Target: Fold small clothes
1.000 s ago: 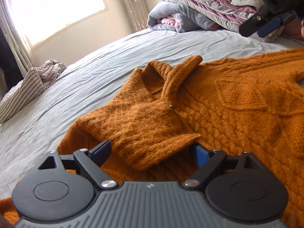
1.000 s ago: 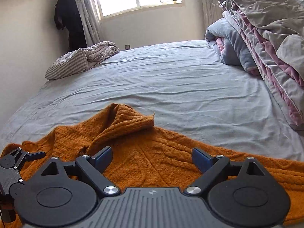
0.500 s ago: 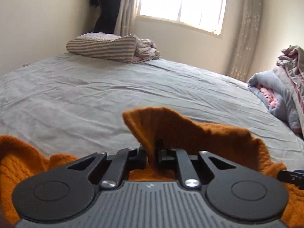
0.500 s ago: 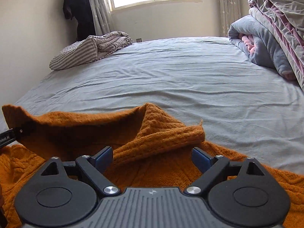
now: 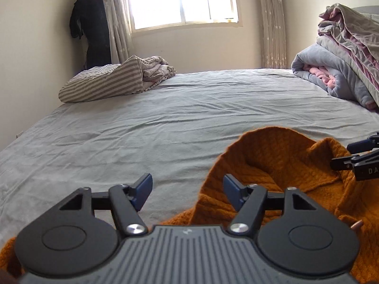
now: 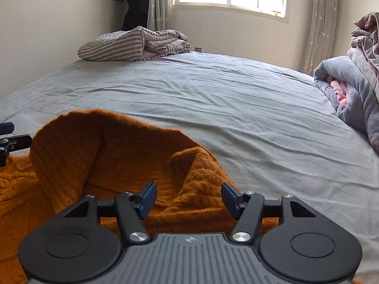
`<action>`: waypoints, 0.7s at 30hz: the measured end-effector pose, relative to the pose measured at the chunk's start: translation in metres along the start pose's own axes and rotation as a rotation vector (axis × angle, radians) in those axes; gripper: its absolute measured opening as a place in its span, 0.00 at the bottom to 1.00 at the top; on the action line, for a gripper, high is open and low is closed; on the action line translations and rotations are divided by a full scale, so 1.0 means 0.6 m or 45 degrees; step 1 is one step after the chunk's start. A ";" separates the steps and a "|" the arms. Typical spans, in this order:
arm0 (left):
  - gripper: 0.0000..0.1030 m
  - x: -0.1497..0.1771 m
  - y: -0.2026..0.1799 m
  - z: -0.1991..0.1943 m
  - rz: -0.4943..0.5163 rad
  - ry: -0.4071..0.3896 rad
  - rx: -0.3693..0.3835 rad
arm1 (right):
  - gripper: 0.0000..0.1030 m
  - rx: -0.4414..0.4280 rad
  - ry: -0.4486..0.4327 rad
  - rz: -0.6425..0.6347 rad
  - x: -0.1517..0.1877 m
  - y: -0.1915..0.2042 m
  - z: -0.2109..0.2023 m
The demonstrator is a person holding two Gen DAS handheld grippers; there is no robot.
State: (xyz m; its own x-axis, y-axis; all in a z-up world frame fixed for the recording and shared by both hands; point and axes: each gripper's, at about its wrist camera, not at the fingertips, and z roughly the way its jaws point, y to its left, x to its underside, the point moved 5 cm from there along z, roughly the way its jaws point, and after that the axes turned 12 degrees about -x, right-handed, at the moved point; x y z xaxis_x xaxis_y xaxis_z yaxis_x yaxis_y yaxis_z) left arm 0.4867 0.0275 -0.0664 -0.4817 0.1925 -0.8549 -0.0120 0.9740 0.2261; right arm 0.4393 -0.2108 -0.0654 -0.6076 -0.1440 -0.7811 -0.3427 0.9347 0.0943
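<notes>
Left gripper (image 5: 188,188): jaws released, nothing between them, over bare sheet (image 5: 142,127) at sweater's left edge. Right gripper (image 6: 189,197): jaws released, low over knit, gripping nothing; contact with fabric possibly, hard to tell from this angle. Orange sweater (image 6: 132,165) near edge of bed, rumpled, one fold standing up in a hump between the two grippers, rest lying flat toward near left. Mid-bed: grey sheet, wrinkled. Far left: striped quilt (image 6: 132,45) bundled against wall. Far right: stacked blankets (image 5: 343,71). Beyond: window (image 5: 182,0), curtains either side, dark garment (image 5: 93,28) hanging in left corner.
</notes>
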 end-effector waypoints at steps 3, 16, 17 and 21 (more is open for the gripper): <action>0.61 -0.018 0.004 0.036 -0.009 0.019 -0.053 | 0.57 -0.002 -0.006 -0.035 -0.017 0.005 0.028; 0.54 -0.011 -0.119 0.033 0.176 0.126 0.386 | 0.38 0.056 0.065 -0.052 0.006 -0.045 0.061; 0.54 -0.006 -0.136 0.042 0.213 0.136 0.361 | 0.27 0.050 0.058 -0.047 0.006 -0.045 0.063; 0.58 0.009 -0.173 0.071 0.361 0.158 0.217 | 0.11 -0.017 -0.024 0.013 0.001 -0.052 0.037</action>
State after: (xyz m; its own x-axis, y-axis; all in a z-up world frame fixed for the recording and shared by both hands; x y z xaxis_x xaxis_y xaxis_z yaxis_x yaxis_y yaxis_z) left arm 0.5227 -0.0676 -0.1144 -0.5480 0.4523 -0.7037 0.2786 0.8919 0.3563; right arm 0.4654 -0.2327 -0.0827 -0.5974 -0.1284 -0.7916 -0.3463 0.9316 0.1102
